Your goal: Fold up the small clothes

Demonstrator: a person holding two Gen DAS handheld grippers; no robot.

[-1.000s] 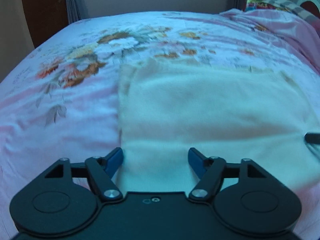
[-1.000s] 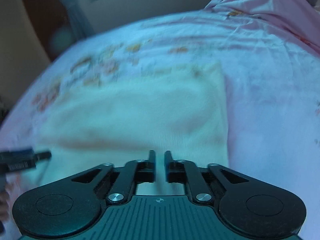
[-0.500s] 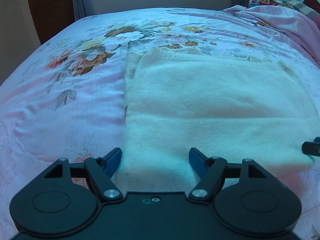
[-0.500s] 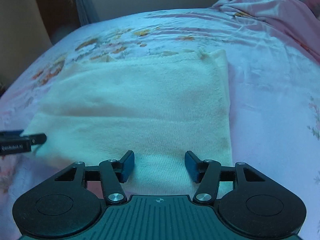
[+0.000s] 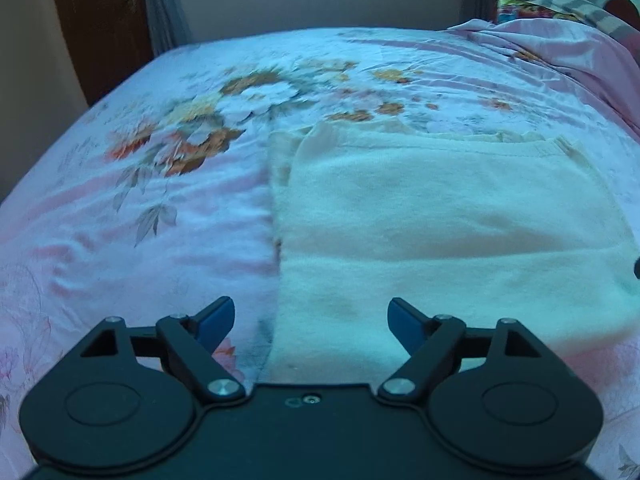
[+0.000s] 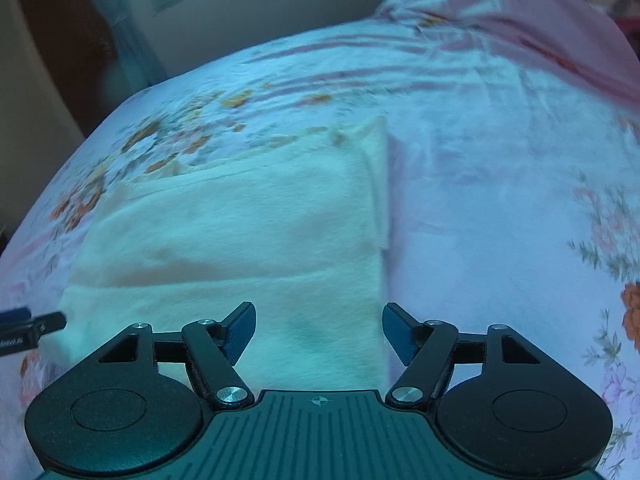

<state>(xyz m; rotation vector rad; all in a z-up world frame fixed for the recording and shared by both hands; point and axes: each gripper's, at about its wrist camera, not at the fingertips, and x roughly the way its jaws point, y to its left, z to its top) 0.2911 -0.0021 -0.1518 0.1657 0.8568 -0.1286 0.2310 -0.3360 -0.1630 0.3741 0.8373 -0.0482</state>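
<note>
- Cream knitted garment (image 5: 452, 216), folded into a rectangle, lying flat on pink floral bedsheet (image 5: 132, 236), at 12 o'clock.
- Left gripper (image 5: 310, 318), right gripper (image 6: 318, 326): jaws apart, empty.
- Probably between folds; next, pinching both near corners.

Floral bedsheet (image 5: 168, 208), wooden door (image 5: 100, 28) (curtain (image 5: 162, 4) beside).

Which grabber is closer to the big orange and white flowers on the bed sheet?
Left. The left gripper sits at the cream cloth's flower-side edge; the right gripper is at its far edge from the flowers.
</note>
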